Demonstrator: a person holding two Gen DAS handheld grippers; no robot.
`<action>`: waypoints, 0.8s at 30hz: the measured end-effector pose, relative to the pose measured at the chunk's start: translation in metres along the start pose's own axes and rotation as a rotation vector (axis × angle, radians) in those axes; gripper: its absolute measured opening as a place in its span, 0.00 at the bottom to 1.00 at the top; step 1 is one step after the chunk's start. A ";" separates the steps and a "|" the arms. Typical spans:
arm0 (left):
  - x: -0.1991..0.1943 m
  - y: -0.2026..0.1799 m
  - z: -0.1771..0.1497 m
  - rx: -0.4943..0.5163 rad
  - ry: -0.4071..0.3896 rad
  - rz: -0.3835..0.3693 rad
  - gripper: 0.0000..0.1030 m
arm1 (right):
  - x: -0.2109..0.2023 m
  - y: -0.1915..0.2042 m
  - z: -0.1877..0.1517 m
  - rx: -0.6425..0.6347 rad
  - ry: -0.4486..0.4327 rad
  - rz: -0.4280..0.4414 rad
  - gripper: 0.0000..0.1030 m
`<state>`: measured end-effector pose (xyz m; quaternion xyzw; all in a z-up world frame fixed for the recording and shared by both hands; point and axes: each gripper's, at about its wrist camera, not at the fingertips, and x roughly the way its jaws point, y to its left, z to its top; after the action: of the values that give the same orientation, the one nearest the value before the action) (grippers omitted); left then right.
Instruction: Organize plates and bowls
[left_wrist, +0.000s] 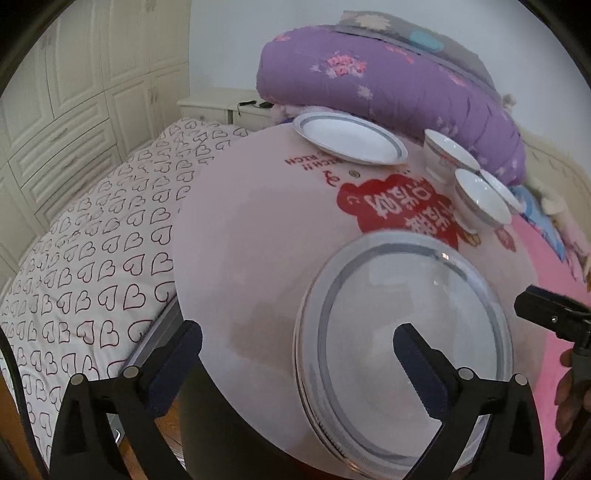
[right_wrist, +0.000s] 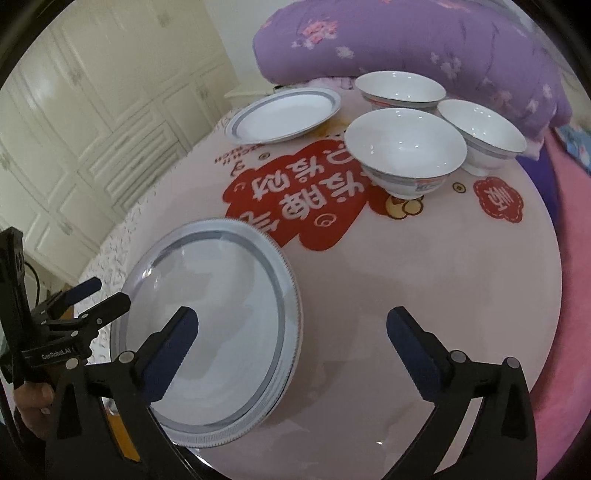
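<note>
- The left hand-held gripper (left_wrist: 297, 350) stands wide with nothing pinched; one finger hangs over the plate stack (left_wrist: 402, 354), the other over bare surface (left_wrist: 240, 229) beside it.
- The right hand-held gripper (right_wrist: 291, 341) is also wide and empty; one finger is over the stack, the other well clear of it.
- The stack sits at the near edge of the surface, and its rim seems to overhang slightly. A nudge from either gripper could, I judge, tip it to the floor.
- A closing finger could catch only the top plate and drag it off centre, since the rims are thin and slick.
- A lone plate (right_wrist: 284, 114) lies far from the stack, at the far edge. Carrying it over may clip the three bowls (right_wrist: 404, 151), which crowd together, two apparently touching.
- The surface rests on a soft bed (left_wrist: 85, 236), so it could rock under a hard press.
- How many plates the stack holds is hard to tell; the rims blur.
- The near rim of the stack is hidden behind the grippers, and the bowls' feet are partly hidden.
</note>
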<state>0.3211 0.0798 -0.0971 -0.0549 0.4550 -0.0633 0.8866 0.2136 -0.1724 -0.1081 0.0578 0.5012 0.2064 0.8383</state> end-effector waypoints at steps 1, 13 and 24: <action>-0.003 0.001 0.004 -0.008 -0.003 -0.008 0.99 | -0.002 -0.002 0.003 0.014 -0.010 0.008 1.00; -0.044 0.014 0.063 -0.062 -0.086 -0.040 0.99 | -0.031 -0.004 0.055 0.005 -0.097 0.101 1.00; -0.033 0.036 0.141 -0.151 -0.086 -0.082 0.99 | -0.023 -0.004 0.146 -0.042 -0.118 0.133 1.00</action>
<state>0.4190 0.1265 0.0055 -0.1427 0.4175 -0.0628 0.8952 0.3313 -0.1698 -0.0190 0.0856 0.4417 0.2682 0.8518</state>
